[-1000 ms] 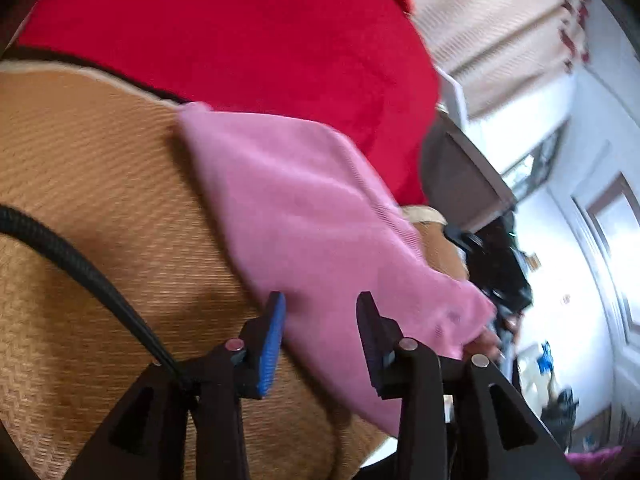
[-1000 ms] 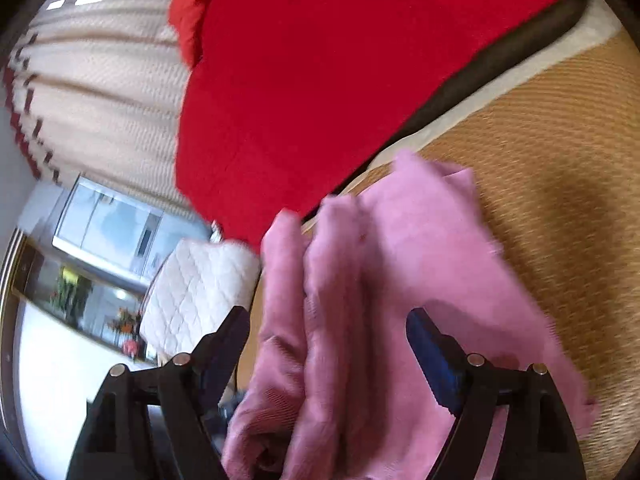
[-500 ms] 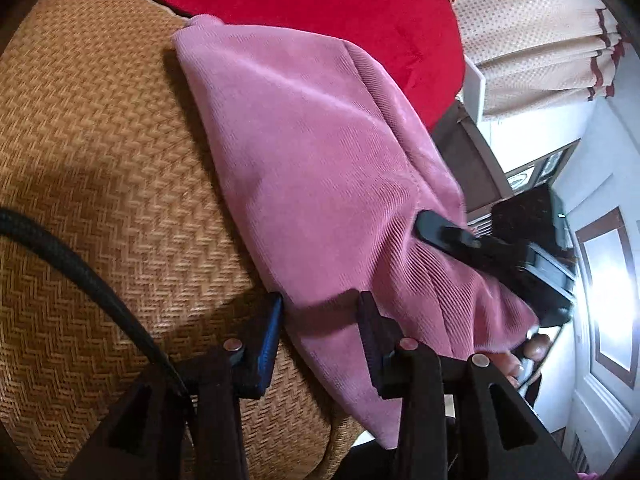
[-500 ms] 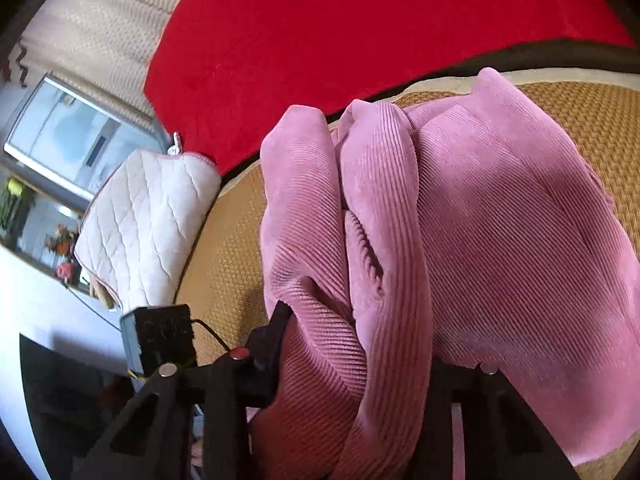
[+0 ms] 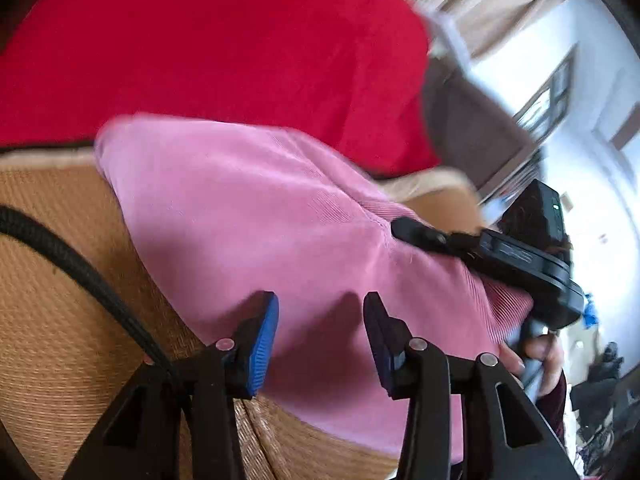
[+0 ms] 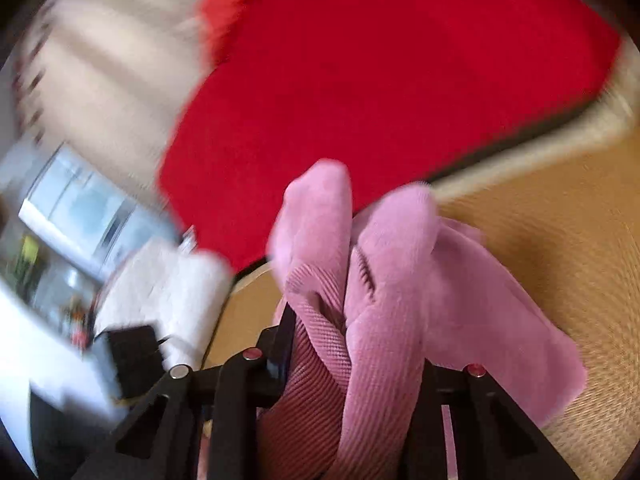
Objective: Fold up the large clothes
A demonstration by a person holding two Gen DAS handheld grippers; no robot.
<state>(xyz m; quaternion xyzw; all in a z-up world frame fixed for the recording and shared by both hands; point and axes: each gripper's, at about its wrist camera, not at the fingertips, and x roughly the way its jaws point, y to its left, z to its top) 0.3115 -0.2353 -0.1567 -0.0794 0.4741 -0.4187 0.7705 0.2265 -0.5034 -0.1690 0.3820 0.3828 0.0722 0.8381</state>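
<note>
Our left gripper (image 5: 320,336) sits low over the woven mat (image 5: 60,320), tilted slightly, its jaws standing wide apart with nothing between the blue pads; the pink corduroy garment (image 5: 280,220) lies just ahead of and partly under them. Beyond its right jaw we see our right gripper (image 5: 500,252), black, with a hand (image 5: 536,360) on its handle, pressed into the cloth. In the right wrist view our right gripper (image 6: 352,364) has its jaws clamped narrowly on a thick bunched fold of the pink corduroy garment (image 6: 400,280), ribbed and soft. Past the jaws lies a red blanket (image 6: 380,80). No writing is legible; the view is probably too blurred.
</note>
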